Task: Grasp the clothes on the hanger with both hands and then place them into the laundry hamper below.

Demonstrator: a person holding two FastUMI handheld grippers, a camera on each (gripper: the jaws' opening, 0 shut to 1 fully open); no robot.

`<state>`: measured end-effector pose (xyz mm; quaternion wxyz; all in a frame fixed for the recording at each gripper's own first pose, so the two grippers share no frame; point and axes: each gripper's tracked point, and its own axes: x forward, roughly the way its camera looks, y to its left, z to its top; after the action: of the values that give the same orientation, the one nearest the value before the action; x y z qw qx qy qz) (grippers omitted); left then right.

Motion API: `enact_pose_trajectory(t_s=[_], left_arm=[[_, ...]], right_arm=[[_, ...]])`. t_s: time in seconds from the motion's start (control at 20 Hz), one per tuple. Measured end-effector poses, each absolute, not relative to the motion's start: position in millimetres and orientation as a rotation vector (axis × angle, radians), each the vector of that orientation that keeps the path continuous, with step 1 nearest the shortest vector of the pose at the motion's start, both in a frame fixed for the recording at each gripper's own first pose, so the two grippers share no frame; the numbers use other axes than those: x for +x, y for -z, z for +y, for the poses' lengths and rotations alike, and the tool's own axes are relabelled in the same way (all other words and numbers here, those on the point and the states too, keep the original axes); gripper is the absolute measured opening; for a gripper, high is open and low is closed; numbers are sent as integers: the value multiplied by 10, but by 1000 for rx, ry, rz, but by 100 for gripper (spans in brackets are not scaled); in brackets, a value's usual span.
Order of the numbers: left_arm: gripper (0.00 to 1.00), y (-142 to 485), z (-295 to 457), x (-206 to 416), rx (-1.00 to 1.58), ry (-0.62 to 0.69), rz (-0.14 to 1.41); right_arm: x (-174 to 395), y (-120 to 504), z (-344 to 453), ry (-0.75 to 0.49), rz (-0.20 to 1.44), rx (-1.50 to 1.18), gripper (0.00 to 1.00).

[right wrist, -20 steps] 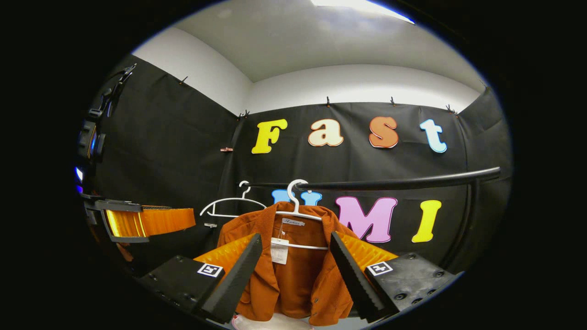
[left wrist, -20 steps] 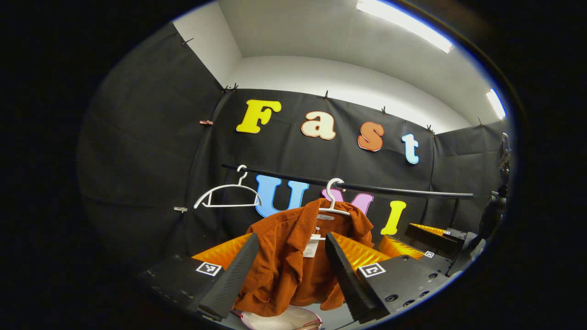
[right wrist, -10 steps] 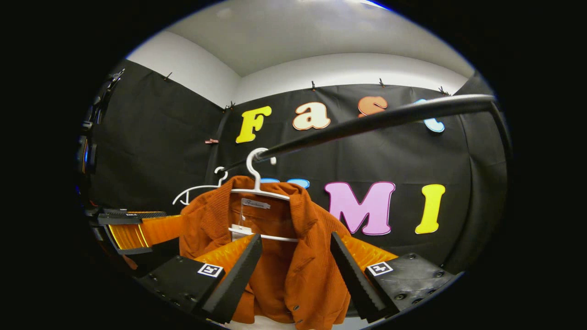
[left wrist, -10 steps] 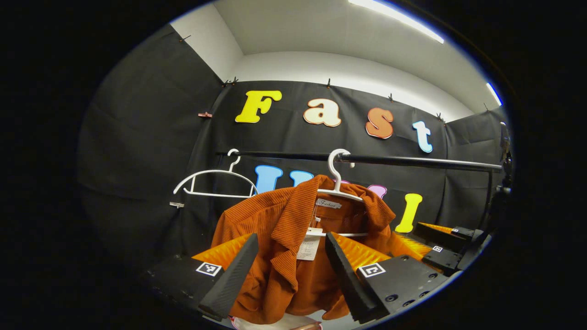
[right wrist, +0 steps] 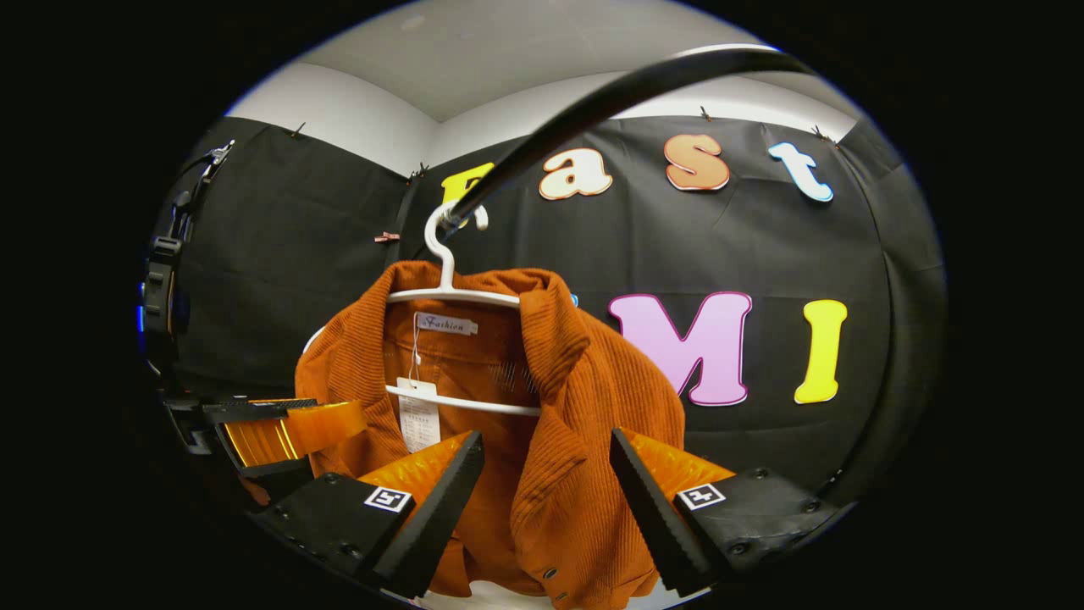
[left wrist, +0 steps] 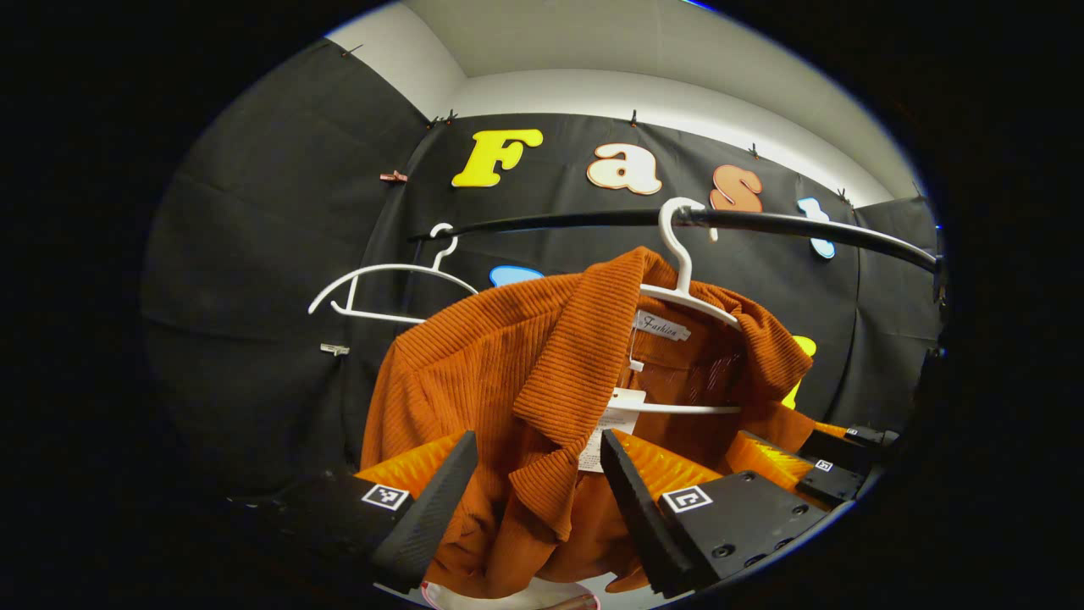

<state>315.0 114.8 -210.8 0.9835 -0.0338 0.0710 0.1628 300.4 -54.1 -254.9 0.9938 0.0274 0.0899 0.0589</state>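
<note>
An orange corduroy shirt point(left wrist: 508, 373) hangs on a white hanger point(left wrist: 682, 288) hooked over a black rail point(left wrist: 804, 224). My left gripper point(left wrist: 529, 508) is open, and the shirt's left front and collar flap hang between its fingers. In the right gripper view the same shirt point(right wrist: 584, 398) and hanger point(right wrist: 449, 292) sit close, under the rail point(right wrist: 593, 97). My right gripper point(right wrist: 542, 517) is open with the shirt's right front panel between its fingers. A pale rounded rim point(left wrist: 474, 598) shows just under the shirt's hem; it may be the hamper.
An empty white hanger point(left wrist: 381, 284) hangs on the rail to the left of the shirt. The right gripper point(left wrist: 817, 457) shows at the shirt's far side in the left gripper view. The left gripper point(right wrist: 279, 428) shows beside the shirt's sleeve in the right gripper view.
Both grippers have moved up and in toward the shirt, which now looks much larger between the open fingers. The rail has swung overhead in the right gripper view.
</note>
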Motion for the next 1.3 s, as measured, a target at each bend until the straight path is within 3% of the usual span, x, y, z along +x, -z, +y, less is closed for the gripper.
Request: enact_pose_trajectory(t_s=[0.45,0.5,0.65,0.75,0.8,0.85,0.9,0.95,1.1,1.3], left_arm=[[93,2269,1300,3632,-108,-391,124],[89,2277,1322,3666,-122,-399,115],[67,2310,1411,3781,-134,-410,120],[36,2334,1496,3791,-120,-438,137],[20,2322,1521,3774,-109,-447,143],[15,2313,1499,3790,-98,-435,157],[10,2332,1456,3797,-87,-413,181],[10,2322,1426,3779,-80,-388,203],[9,2207,1261,3679,-117,-283,252],[9,1885,1035,3524,-161,-175,252]], right_arm=[[3481,2851,-597,-153,228,101,98],[3525,2870,-675,-128,223,87,99],[3666,2915,-759,-147,228,99,54],[3745,2952,-759,-167,236,95,53],[3755,2932,-782,-178,235,88,33],[3778,2926,-753,-212,241,91,12],[3774,2946,-736,-247,256,112,10],[3760,2921,-706,-288,261,156,17],[3658,2640,-623,-416,231,392,17],[3581,2227,-613,-491,170,593,7]])
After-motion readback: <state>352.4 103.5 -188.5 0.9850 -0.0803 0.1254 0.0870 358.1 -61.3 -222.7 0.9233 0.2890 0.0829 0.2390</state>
